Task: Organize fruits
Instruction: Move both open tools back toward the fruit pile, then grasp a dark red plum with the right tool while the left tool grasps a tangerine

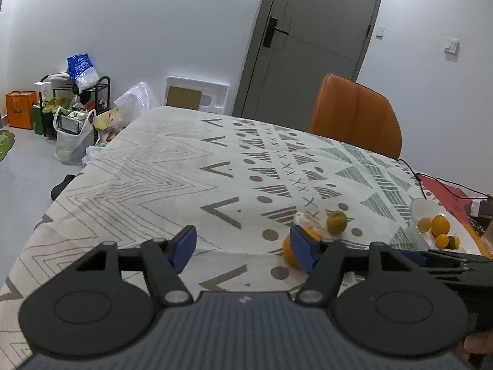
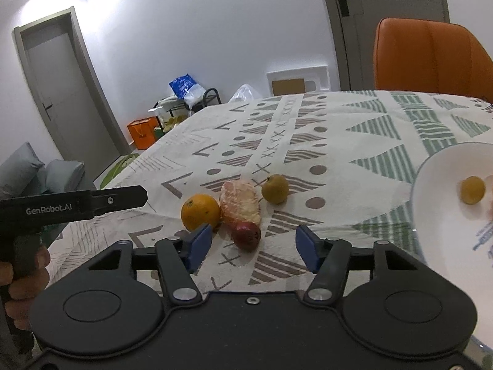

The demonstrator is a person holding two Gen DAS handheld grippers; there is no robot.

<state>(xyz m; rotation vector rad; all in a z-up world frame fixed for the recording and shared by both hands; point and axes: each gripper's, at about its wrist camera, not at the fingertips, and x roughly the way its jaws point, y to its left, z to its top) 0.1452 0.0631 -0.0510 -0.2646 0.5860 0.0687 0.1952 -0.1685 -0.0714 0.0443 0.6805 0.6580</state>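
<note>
— How do the hand-held grippers stand?

— The right hand-held gripper point(image 2: 253, 248) is spread wide and holds nothing; a dark red fruit point(image 2: 246, 235) lies just ahead between its fingers. The left hand-held gripper point(image 1: 243, 248) gapes too, empty.

— And the rest?

— On the desk point(image 2: 339, 141): an orange point(image 2: 200, 211), a peeled segment point(image 2: 241, 202) touching it, a greenish fruit point(image 2: 275, 189) beyond (apart). The white plate point(image 2: 437, 215) at right holds a small yellow fruit point(image 2: 472, 190).

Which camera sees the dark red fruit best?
The right wrist view: the dark red fruit lies in plain sight between the open right tongs, touching the peeled pink fruit. In the left wrist view it cannot be made out; a blue finger pad covers that spot.
</note>
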